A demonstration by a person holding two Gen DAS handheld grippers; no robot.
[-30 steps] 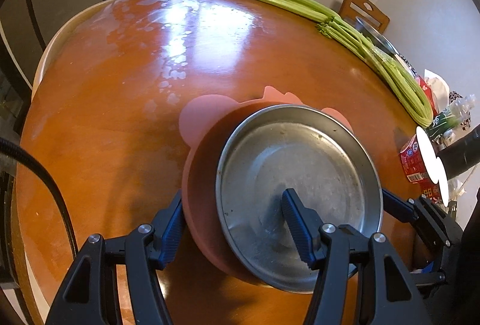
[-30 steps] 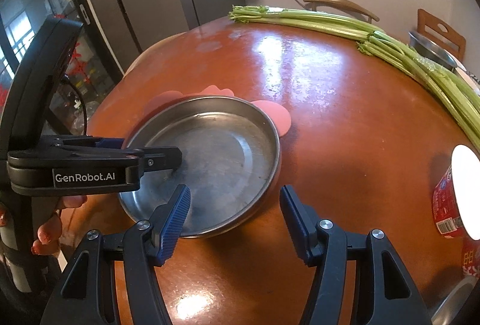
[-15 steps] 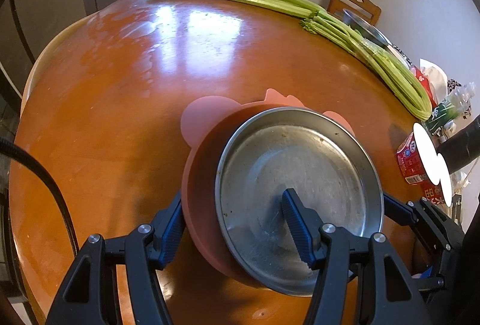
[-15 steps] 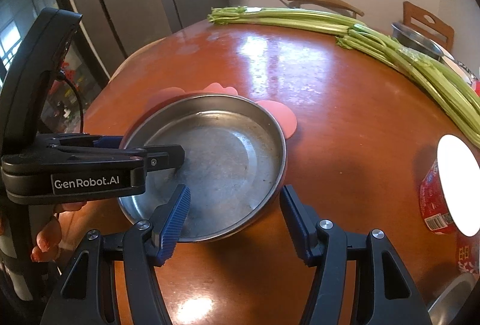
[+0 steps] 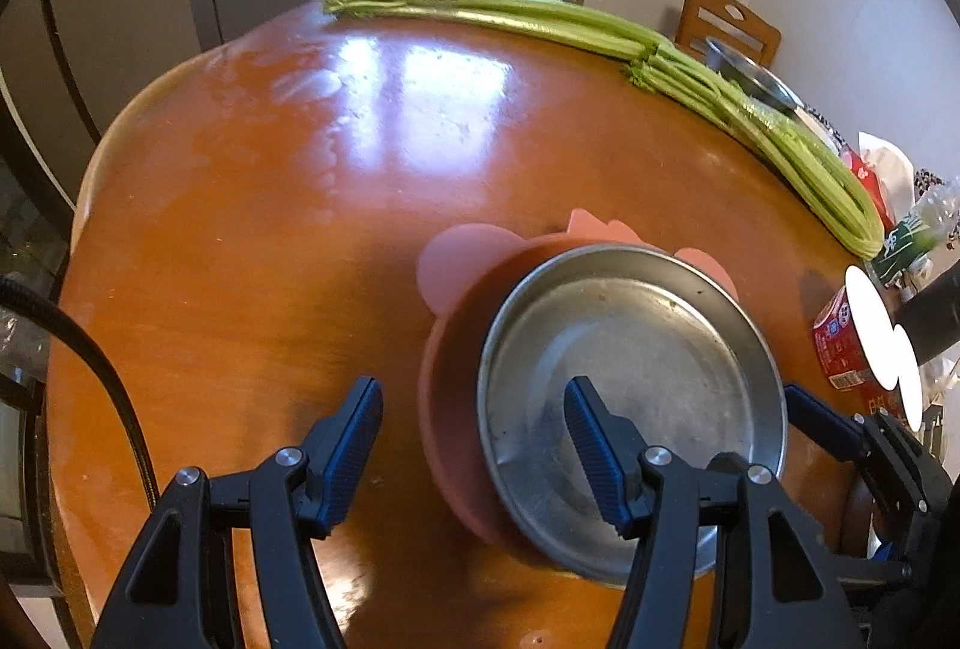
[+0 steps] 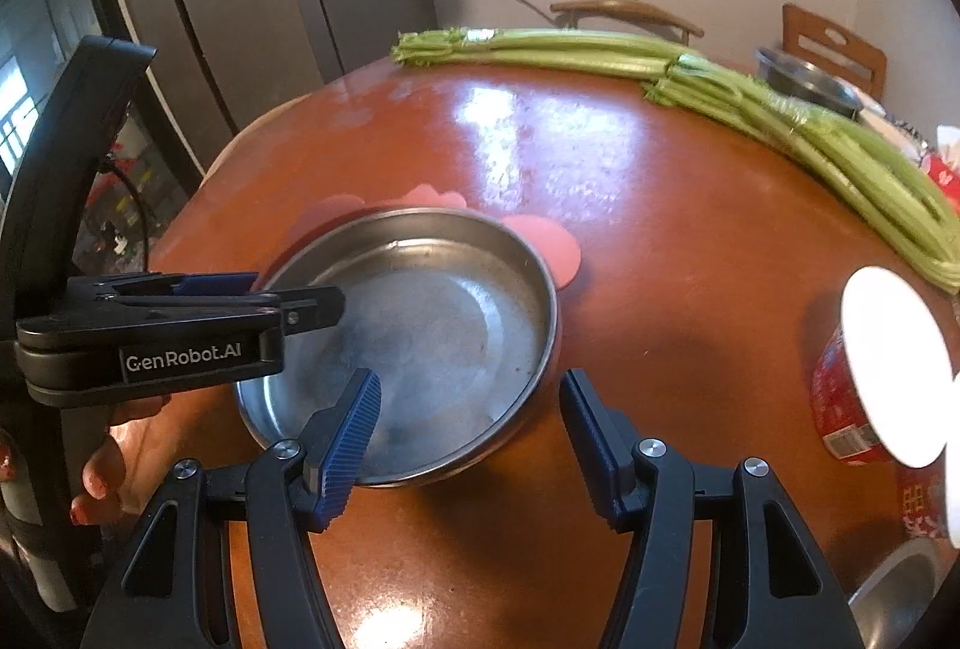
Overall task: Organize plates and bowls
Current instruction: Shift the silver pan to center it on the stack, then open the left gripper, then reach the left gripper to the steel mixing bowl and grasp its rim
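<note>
A shallow steel pan (image 5: 648, 349) sits inside a pink animal-shaped plate (image 5: 456, 265) on the round wooden table (image 5: 270, 241). My left gripper (image 5: 474, 451) is open and straddles the left rims: one finger hangs over the pan's floor, the other stands off the pink plate's outer edge with a small gap. My right gripper (image 6: 474, 439) is open too, straddling the near right rim of the pan (image 6: 432, 325), one finger inside and one outside. Neither pair of pads presses on anything. One of the right gripper's fingers (image 5: 816, 418) shows beyond the pan in the left wrist view.
Long celery stalks (image 5: 600, 31) run along the far and right side of the table. A red cup with a white lid (image 6: 870, 379) stands right of the pan. A steel bowl (image 6: 804, 79) sits at the far right, near two wooden chairs. A hand (image 6: 102, 469) holds the left gripper.
Both views have tilted up a little, so the pan sits lower in the pictures. A gap now shows between my left gripper's outer finger and the pink plate. Jaw widths look unchanged.
</note>
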